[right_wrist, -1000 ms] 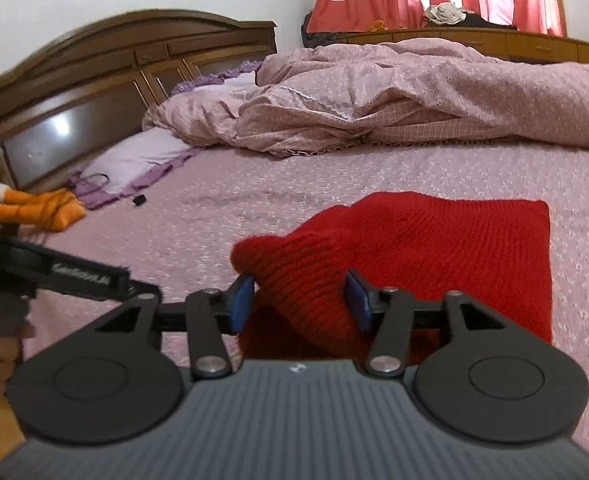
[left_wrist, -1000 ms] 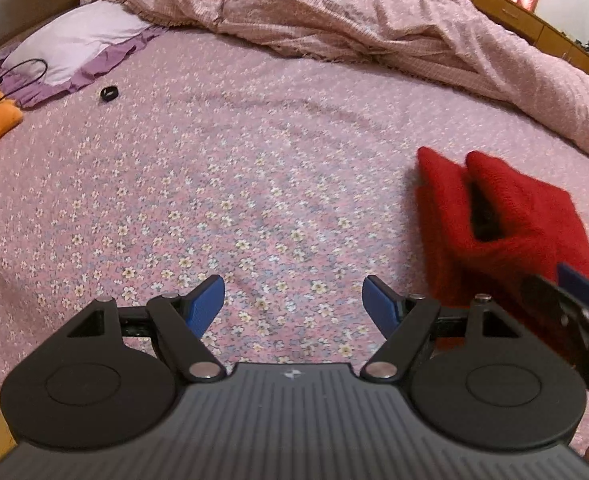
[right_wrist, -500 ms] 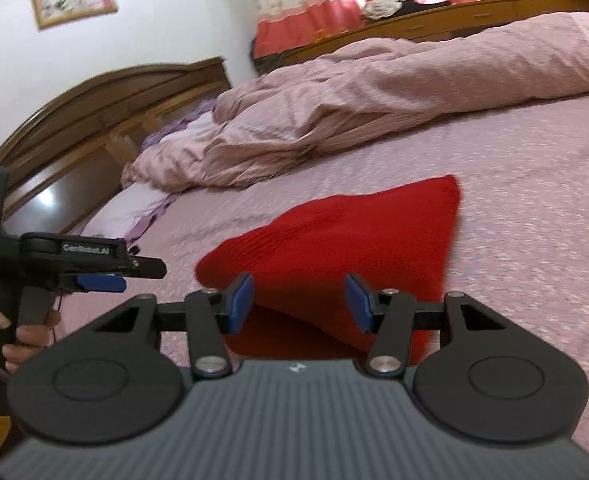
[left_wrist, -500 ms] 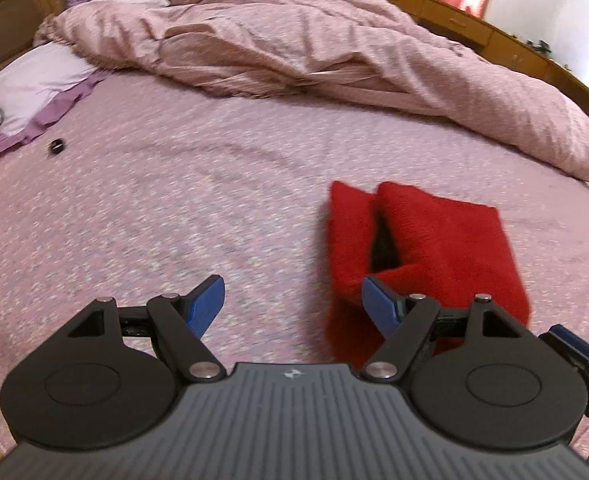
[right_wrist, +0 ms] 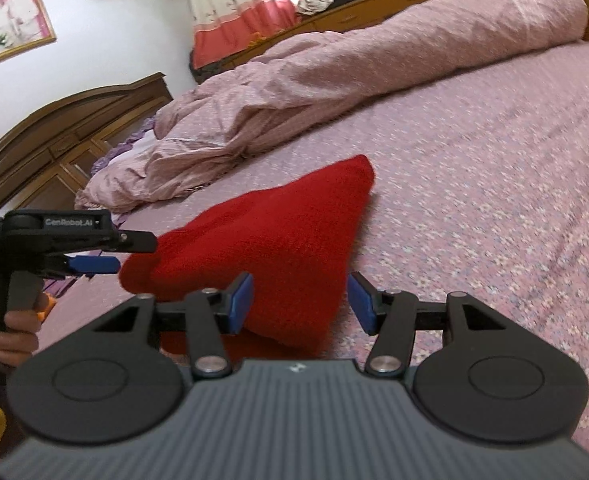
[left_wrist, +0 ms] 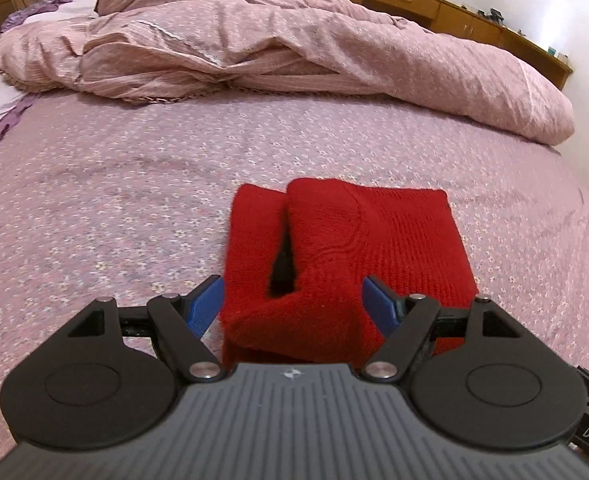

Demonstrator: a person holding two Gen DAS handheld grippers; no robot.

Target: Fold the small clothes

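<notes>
The red knitted garment (left_wrist: pixel 346 248) lies half-folded on the bed (left_wrist: pixel 134 184), its raised near fold between the spread fingers of the left gripper (left_wrist: pixel 292 306) and between the right gripper (right_wrist: pixel 300 300) fingers, which are opening.

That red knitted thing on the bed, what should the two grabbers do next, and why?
Probably close the left gripper on the near folded edge of the red knit garment: its jaws are open around that edge, while the right gripper is opening, pads clear of the cloth.
</notes>
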